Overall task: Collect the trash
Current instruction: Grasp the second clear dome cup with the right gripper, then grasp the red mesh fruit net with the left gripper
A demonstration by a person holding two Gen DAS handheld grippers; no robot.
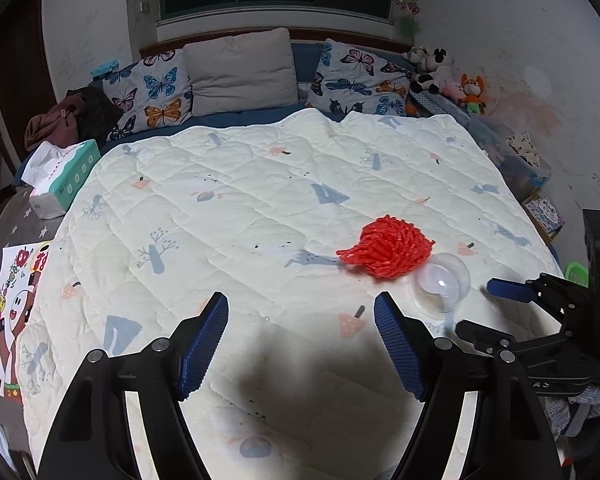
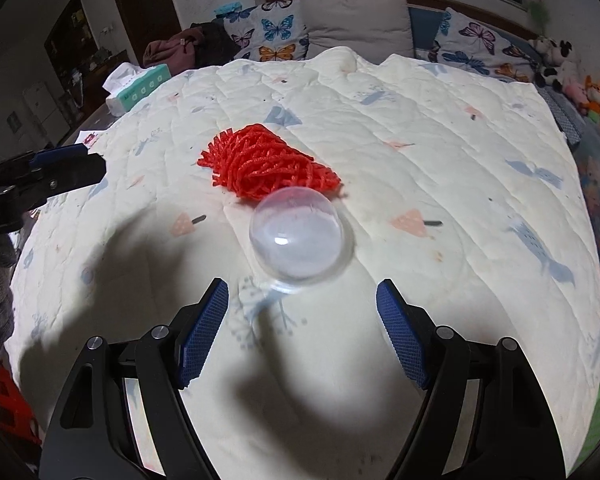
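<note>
So the setup was a bed with a cream quilt (image 1: 240, 208), and two bits of trash sat out on it: a bunched-up red mesh net (image 2: 266, 168) and a clear plastic dome lid (image 2: 300, 240) lying touching the net's near edge. Nothing had been picked up at this point, so this read as the approach step for the first grab. The right gripper (image 2: 302, 328) hung just short of the dome, lined up on it, jaws apart with only bare quilt between them. The left gripper (image 1: 300, 340) had its jaws spread too, empty, pointed at open quilt to the left of the trash, with the net well ahead and off to its right. From the left wrist view the right tool's blue fingertip (image 1: 504, 290) showed just beside the dome. Best guess was the right one would go for the dome first. That would mean pushing forward and down until the pads straddled it, then squeezing gently, since clear thin plastic looked slippery and easy to crush or pop out. No bin was clearly visible in either view, so where the trash would go couldn't be told.
</note>
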